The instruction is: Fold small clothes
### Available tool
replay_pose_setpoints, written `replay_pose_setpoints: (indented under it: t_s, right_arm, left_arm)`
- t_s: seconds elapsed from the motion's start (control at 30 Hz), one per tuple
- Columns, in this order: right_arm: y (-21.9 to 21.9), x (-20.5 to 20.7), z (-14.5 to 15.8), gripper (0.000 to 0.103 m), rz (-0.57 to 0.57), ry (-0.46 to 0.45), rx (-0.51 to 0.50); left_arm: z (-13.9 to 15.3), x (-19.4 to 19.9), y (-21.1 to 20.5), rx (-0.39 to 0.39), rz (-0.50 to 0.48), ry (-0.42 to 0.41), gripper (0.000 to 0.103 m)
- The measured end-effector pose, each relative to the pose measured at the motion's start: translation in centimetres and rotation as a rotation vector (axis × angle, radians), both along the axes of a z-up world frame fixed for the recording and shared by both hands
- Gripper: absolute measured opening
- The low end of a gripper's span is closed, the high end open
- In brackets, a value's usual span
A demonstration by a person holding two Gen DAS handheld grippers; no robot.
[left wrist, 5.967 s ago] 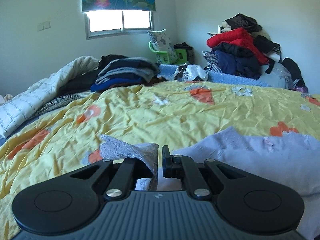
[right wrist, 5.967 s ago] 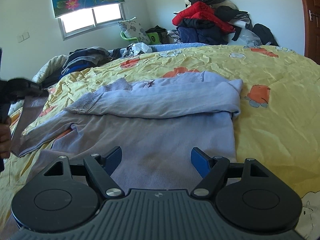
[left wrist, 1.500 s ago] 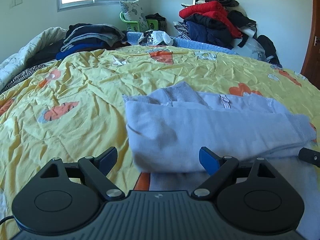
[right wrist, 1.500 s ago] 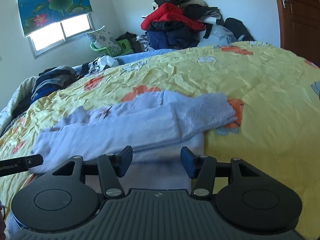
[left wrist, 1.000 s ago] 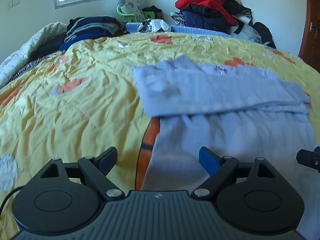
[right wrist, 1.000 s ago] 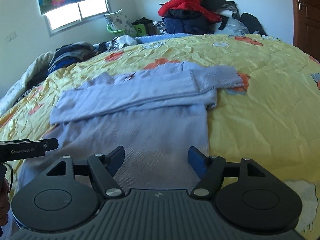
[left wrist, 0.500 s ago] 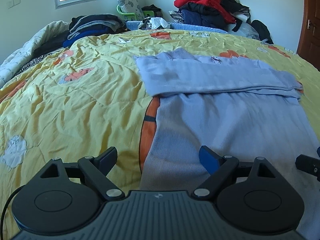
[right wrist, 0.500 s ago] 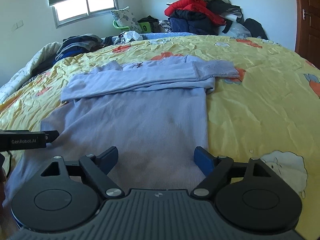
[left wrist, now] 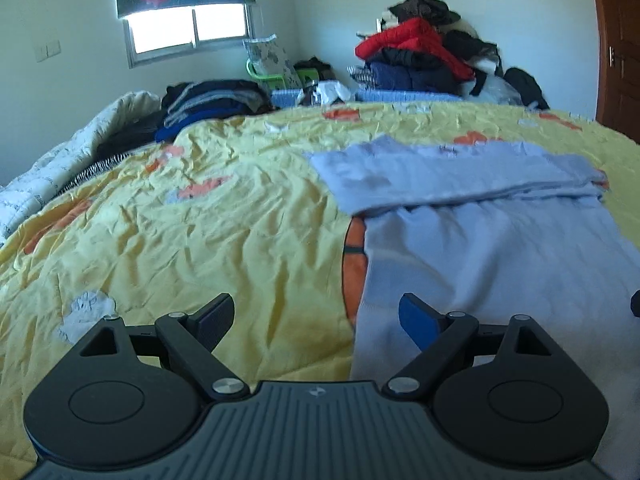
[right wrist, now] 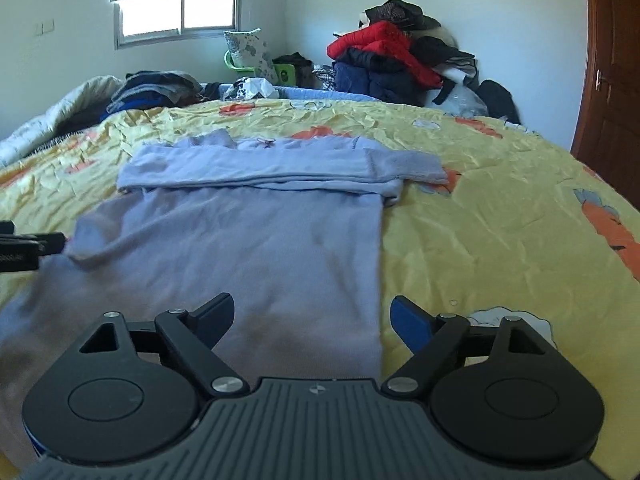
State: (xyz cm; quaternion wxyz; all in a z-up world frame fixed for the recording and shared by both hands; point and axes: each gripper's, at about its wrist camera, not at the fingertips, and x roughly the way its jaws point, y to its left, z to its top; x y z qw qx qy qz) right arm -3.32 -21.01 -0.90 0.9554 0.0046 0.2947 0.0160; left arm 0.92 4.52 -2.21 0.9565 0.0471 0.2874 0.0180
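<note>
Both grippers parked at the sweater's (right wrist: 248, 248) near hem, jaws wide, holding nothing.
Its long axis runs straight away; left gripper (left wrist: 316, 316) straddles its left edge, right gripper (right wrist: 312, 314) its right edge.

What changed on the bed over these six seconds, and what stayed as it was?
The left gripper, shut on the sleeve six seconds ago, let it go and is open. Both sleeves now lie folded across the lavender sweater near its collar. Both grippers drew back toward its hem. The right gripper stayed open; the yellow quilt and red jacket pile are unchanged.
</note>
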Motion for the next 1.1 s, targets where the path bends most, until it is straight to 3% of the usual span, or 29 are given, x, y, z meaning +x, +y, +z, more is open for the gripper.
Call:
replay_pose_setpoints:
  t_s: [0.1, 0.3, 0.53, 1.1]
  right_arm:
    - [-0.3, 0.0, -0.4, 0.087, -0.01, 0.021, 0.028]
    - [-0.1, -0.6, -0.4, 0.087, 0.005, -0.002, 0.012]
    - [-1.3, -0.5, -0.6, 0.087, -0.027, 0.022, 0.062]
    - [-1.5, -0.6, -0.7, 0.087, -0.032, 0.046, 0.022]
  left_arm:
    - [-0.2, 0.0, 0.1, -0.012, -0.01, 0.03, 0.09]
    - [-0.4, -0.7, 0.2, 0.036, 0.022, 0.036, 0.09]
    - [-0.8, -0.8, 1.0, 0.005, -0.007, 0.089, 0.09]
    - [-1.0, -1.6, 1.1, 0.023, -0.036, 0.087, 0.09]
